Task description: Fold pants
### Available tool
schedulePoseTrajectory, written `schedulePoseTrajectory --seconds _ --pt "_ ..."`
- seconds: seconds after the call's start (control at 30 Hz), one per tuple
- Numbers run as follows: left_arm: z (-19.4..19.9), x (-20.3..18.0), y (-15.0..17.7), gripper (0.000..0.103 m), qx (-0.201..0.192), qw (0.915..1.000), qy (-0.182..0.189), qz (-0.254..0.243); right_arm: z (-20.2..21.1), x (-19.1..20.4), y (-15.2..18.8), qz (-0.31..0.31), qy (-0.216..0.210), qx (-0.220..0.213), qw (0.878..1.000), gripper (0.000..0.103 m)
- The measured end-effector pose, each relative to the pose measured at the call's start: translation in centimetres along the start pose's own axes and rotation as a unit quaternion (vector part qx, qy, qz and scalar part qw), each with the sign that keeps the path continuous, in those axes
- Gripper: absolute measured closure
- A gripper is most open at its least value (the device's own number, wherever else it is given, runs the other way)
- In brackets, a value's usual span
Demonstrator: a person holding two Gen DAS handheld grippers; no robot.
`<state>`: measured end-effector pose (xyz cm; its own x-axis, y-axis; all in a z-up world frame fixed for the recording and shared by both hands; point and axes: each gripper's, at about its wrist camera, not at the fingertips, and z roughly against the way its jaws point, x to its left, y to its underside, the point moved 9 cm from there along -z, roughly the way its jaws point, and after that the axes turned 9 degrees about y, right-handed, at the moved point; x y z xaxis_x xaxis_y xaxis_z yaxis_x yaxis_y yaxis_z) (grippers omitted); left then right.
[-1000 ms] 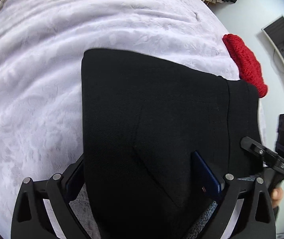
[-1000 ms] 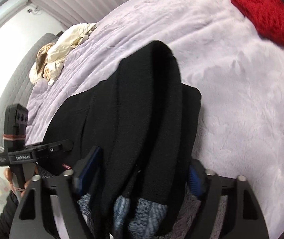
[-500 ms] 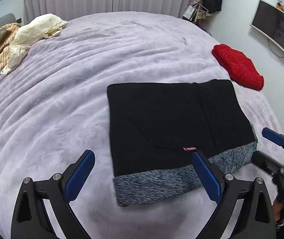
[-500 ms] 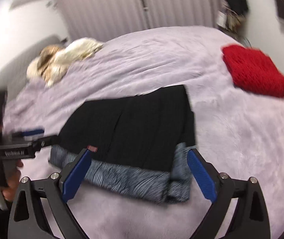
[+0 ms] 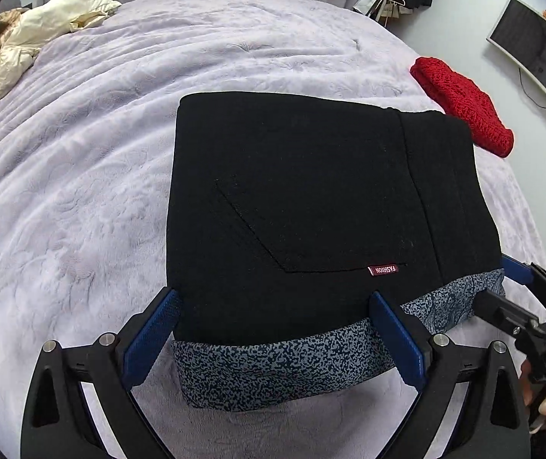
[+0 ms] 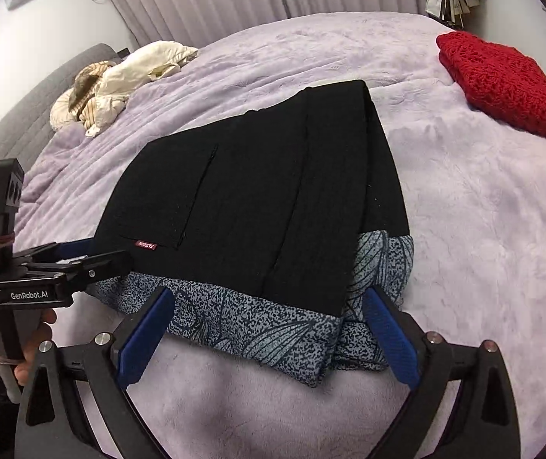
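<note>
- Pants point(image 5: 311, 199): a black folded rectangle lying flat on the lilac bed point(image 5: 82, 191), filling the centre of the left wrist view; in the right wrist view it runs from the centre toward the lower middle of the frame.
- A speckled blue-grey layer point(image 6: 257, 325) shows along the lower edge of the stack, so the layers are not flush there.
- Left gripper point(image 5: 273, 338): fingers spread, straddling the lower edge of the pants; nothing pinched.
- Right gripper point(image 6: 269, 338): fingers spread wide at the lower right corner of the stack; nothing pinched. It also appears at the right edge of the left wrist view.
- Judgement: the fold looks laid down and released; the step in hand is checking and tidying the packet.
- To do it well: keep both sets of fingers clear of the cloth while withdrawing, so that no edge is dragged open.
- If squaring is wanted, pinch only the protruding speckled edge and tuck it under; the plush bed cover may grip and bunch the fabric.
- Red knit item point(image 5: 464, 107), upper right, and pale crumpled clothes point(image 5: 36, 38), upper left, lie well apart; leave them undisturbed.
</note>
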<state>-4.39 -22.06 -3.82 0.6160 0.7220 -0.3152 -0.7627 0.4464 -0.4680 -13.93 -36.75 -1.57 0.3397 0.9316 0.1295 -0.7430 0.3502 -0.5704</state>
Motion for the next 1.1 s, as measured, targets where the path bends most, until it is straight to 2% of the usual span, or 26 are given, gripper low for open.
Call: schedulePoseTrajectory --seconds 0.1,0.2,0.3,0.4,0.53,0.57,0.67,0.73,0.83,0.97,1.1 --pt "1.0 -0.3 -0.5 0.004 -0.007 0.9997 -0.019 -0.010 0.8 0.6 -0.3 0.023 0.020 0.002 1.000 0.003" --pt "1.9 -0.5 -1.6 0.004 -0.023 0.9986 -0.040 -0.025 2.9 1.0 -2.0 0.035 0.027 -0.031 0.999 0.003" --pt "1.7 -0.2 -3.5 0.004 -0.031 0.9974 -0.057 -0.032 3.1 1.4 -4.0 0.059 0.042 -0.046 0.996 0.001" --pt "0.8 1.2 -5.3 0.004 -0.028 0.9965 -0.077 -0.014 1.6 2.1 -6.4 0.088 0.065 -0.043 0.993 0.001" --pt "-0.3 3.5 -8.5 0.004 -0.030 0.9949 -0.094 0.023 -2.1 3.0 -9.4 0.104 0.056 -0.016 0.993 0.001" --pt "-0.8 4.2 -9.3 0.004 -0.027 0.9938 -0.104 0.028 -3.2 2.9 -9.9 0.107 0.064 -0.008 0.992 0.001" --pt "-2.1 6.0 -10.8 0.004 -0.020 0.9909 -0.129 0.033 -6.0 2.2 -10.8 0.107 0.089 0.013 0.990 0.001" --pt "-2.9 6.8 -11.3 0.004 -0.015 0.9895 -0.139 0.034 -7.2 1.7 -10.9 0.097 0.088 0.029 0.991 0.000" --pt "-3.9 7.8 -11.3 0.004 -0.004 0.9910 -0.128 0.037 -8.3 1.3 -10.5 0.089 0.083 0.044 0.992 0.000" --pt "-5.0 7.9 -10.8 0.002 -0.002 0.9908 -0.131 0.034 -9.4 0.5 -9.7 0.085 0.075 0.049 0.992 0.000" --pt "-5.4 8.6 -10.4 0.001 0.009 0.9918 -0.115 0.055 -10.4 0.1 -9.5 0.079 0.078 0.060 0.992 0.000"
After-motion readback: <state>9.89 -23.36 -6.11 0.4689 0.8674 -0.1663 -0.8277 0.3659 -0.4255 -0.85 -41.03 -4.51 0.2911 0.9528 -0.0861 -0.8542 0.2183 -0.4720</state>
